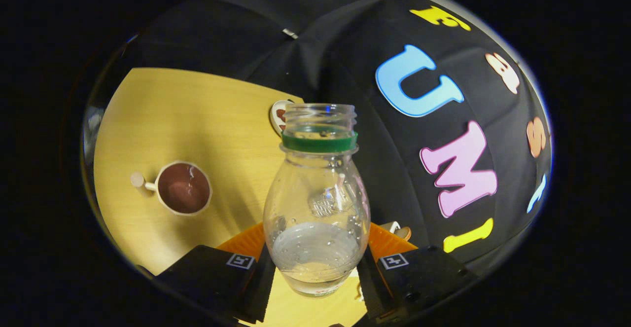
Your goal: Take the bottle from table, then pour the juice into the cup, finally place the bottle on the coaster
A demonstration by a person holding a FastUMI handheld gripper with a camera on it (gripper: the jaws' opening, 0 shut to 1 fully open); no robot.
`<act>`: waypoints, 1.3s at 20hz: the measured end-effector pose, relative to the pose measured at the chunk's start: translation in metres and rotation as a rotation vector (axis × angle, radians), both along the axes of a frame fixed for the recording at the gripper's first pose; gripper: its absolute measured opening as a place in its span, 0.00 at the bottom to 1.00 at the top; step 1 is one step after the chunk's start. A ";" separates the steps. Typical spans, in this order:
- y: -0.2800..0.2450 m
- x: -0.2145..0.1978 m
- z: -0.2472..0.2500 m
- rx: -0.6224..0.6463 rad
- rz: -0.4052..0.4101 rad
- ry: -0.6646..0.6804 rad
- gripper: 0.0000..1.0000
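Clear plastic fills the middle of the frame: the bottle (316, 199) sits between the two fingers of the tongs (315, 268), which press on its lower body from left and right, so the tongs are closed on it. The fingers rise from the bottom of the frame, each bearing a small square marker, and the bottle's base lies between them, low in the picture.

The bottle stands about upright along the fingers, its long axis running from bottom centre toward the upper middle of the frame, its open mouth pointing up and away from the camera. A green ring (319, 142) circles the neck just under the threads; no cap is on it. A little clear liquid lies in the lower part, and drops cling to the inner wall.

The yellow wooden bench (197, 115) spreads over the left half, tilted in the view. On it, at lower left and well apart from the bottle, stands the cup (183, 188), seen from above, brown inside, its handle pointing left. A small round coaster (279, 115) peeks out behind the bottle's neck on its left side, at the bench's far edge. Nothing stands between bottle and cup. Black cloth of the booth wall (374, 159) covers the upper and right part.
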State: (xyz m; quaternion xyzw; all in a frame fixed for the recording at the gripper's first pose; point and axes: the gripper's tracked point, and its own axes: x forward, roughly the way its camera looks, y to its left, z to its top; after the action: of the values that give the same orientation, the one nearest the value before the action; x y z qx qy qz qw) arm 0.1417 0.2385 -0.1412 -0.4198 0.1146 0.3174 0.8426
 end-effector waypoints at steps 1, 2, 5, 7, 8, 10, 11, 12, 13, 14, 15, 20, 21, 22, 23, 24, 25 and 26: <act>-0.001 0.002 0.003 0.077 -0.010 0.034 0.77; -0.003 0.005 0.003 0.163 -0.022 0.075 0.77; -0.023 0.022 -0.005 0.383 -0.109 0.181 0.77; -0.035 0.037 -0.013 0.482 -0.145 0.219 0.77; -0.039 0.044 -0.020 0.513 -0.152 0.231 0.77; -0.043 0.054 -0.034 0.581 -0.163 0.267 0.77; -0.046 0.058 -0.040 0.625 -0.171 0.293 0.77; -0.046 0.063 -0.043 0.671 -0.175 0.315 0.77; -0.047 0.069 -0.046 0.712 -0.184 0.325 0.77; -0.045 0.074 -0.049 0.740 -0.187 0.330 0.77; -0.043 0.077 -0.051 0.758 -0.181 0.330 0.77; -0.019 0.086 -0.075 0.798 -0.154 0.347 0.77; -0.019 0.088 -0.079 0.793 -0.151 0.333 0.77; -0.021 0.092 -0.079 0.795 -0.152 0.306 0.78; -0.022 0.094 -0.079 0.801 -0.154 0.282 0.78; -0.023 0.097 -0.081 0.804 -0.163 0.269 0.78; -0.024 0.098 -0.087 0.804 -0.168 0.270 0.78; -0.022 0.100 -0.093 0.801 -0.174 0.284 0.78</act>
State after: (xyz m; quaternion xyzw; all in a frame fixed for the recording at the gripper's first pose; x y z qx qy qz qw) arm 0.2413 0.2163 -0.2339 -0.0004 0.1319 0.3193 0.9384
